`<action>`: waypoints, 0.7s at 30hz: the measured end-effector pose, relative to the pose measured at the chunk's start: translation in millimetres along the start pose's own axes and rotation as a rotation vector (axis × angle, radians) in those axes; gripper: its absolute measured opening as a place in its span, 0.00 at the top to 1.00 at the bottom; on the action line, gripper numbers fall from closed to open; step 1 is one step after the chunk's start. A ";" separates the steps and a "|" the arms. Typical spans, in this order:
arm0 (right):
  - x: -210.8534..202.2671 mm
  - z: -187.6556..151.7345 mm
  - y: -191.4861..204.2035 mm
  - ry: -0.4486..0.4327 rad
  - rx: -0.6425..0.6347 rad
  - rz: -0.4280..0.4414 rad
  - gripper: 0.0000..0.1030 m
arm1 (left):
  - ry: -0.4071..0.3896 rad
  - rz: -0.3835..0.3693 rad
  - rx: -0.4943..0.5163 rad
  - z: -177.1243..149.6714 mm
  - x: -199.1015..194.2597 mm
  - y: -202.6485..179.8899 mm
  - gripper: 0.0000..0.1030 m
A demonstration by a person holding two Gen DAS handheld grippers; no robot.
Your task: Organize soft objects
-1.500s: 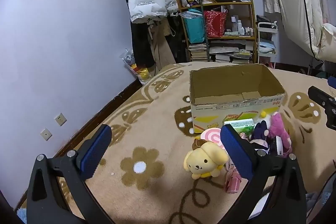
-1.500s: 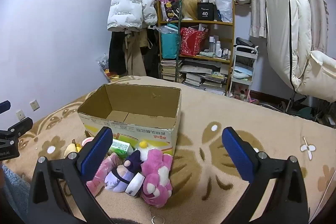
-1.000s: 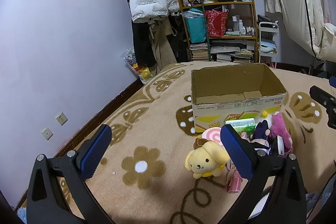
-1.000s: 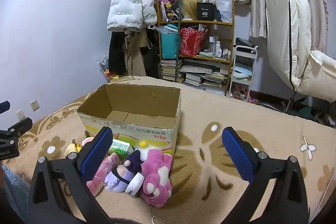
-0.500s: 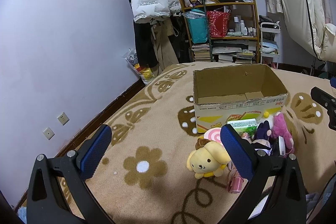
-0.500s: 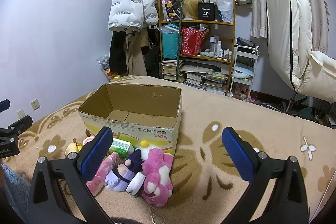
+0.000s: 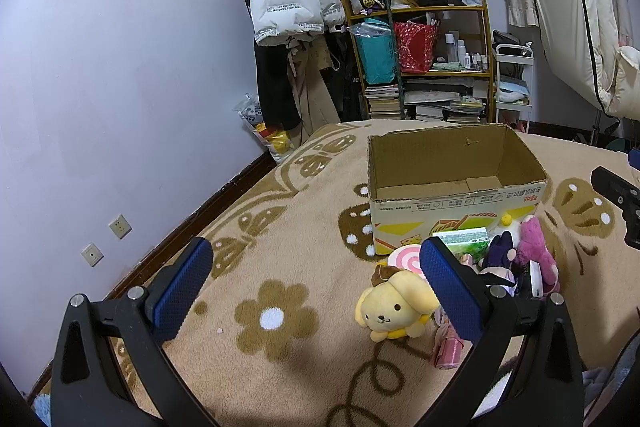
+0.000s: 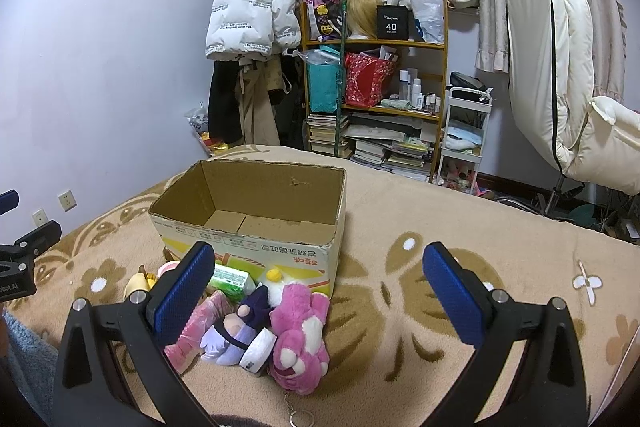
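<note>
An empty open cardboard box (image 7: pixel 456 203) (image 8: pixel 256 239) stands on the beige patterned blanket. In front of it lies a pile of soft toys: a yellow dog plush (image 7: pixel 394 305), a pink bear plush (image 8: pixel 300 335) (image 7: pixel 534 251), a purple doll (image 8: pixel 236 331) (image 7: pixel 498 261), a pink swirl lollipop toy (image 7: pixel 404 259) and a green tissue pack (image 7: pixel 464 239) (image 8: pixel 230 279). My left gripper (image 7: pixel 316 287) is open and empty, above the blanket left of the yellow dog. My right gripper (image 8: pixel 316 291) is open and empty, above the pink bear.
A cluttered wooden shelf (image 8: pixel 376 99) and hanging coats (image 8: pixel 252 27) stand behind the bed. A white padded chair (image 8: pixel 572 79) is at the right. The wall (image 7: pixel 120 67) runs along the left edge of the blanket.
The left gripper has drifted slightly left and back, so the box and toys sit a little further right in its view. The right gripper has barely moved.
</note>
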State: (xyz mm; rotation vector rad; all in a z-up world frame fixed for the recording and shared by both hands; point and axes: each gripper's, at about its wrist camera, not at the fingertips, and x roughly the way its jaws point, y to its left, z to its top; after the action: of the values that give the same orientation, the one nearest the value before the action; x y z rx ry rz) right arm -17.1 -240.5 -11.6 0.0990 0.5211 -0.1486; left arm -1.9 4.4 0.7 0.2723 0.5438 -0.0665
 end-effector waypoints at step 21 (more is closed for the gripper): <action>5.8 -5.3 0.5 0.004 0.000 0.007 0.00 | -0.003 0.000 0.002 1.1 -1.5 -0.4 0.01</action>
State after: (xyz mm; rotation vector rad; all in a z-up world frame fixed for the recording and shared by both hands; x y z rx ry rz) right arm -14.6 -240.0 -19.1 0.1006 0.5249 -0.1418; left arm -2.7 3.8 2.3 0.2738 0.5411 -0.0671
